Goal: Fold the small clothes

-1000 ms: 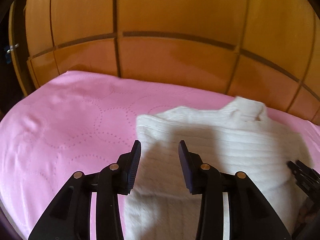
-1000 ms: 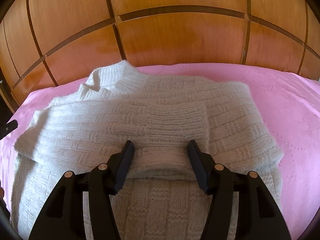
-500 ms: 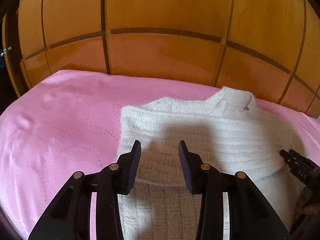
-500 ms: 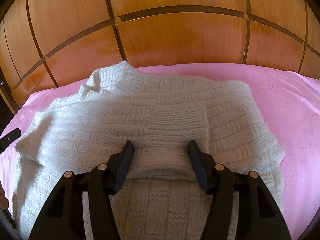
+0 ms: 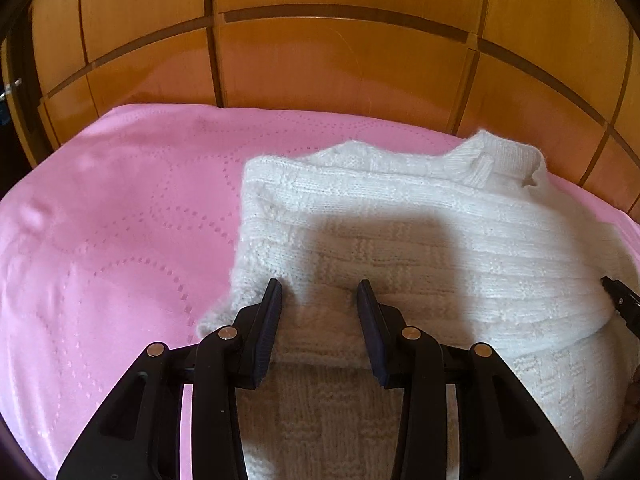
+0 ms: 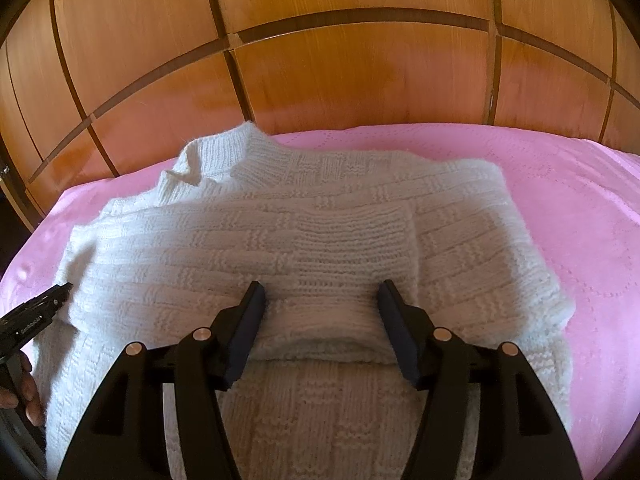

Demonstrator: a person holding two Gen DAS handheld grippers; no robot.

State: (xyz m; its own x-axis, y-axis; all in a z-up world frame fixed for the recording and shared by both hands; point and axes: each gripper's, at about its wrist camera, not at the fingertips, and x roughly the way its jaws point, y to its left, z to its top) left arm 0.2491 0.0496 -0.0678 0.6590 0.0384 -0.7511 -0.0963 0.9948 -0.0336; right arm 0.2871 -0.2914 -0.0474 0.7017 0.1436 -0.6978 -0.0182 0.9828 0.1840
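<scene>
A white knitted sweater (image 5: pixel 420 240) lies on a pink bedspread (image 5: pixel 120 220), collar towards the headboard, both sleeves folded across its chest. It also shows in the right wrist view (image 6: pixel 320 240). My left gripper (image 5: pixel 319 294) is open and empty just above the sweater's left part, jaws over the folded sleeve's edge. My right gripper (image 6: pixel 322 292) is open and empty above the folded sleeve cuff at the sweater's middle. Each gripper shows at the edge of the other's view: the right one (image 5: pixel 622 300), the left one (image 6: pixel 36 314).
A wooden panelled headboard (image 6: pixel 340 72) rises right behind the bedspread (image 6: pixel 580 208). Bare pink cover lies left of the sweater in the left wrist view and right of it in the right wrist view. A hand (image 6: pixel 24 392) shows at the lower left.
The left gripper has moved right and nearer over the sweater, so the sweater sits more central in its view. The right gripper has barely moved. Both stay open.
</scene>
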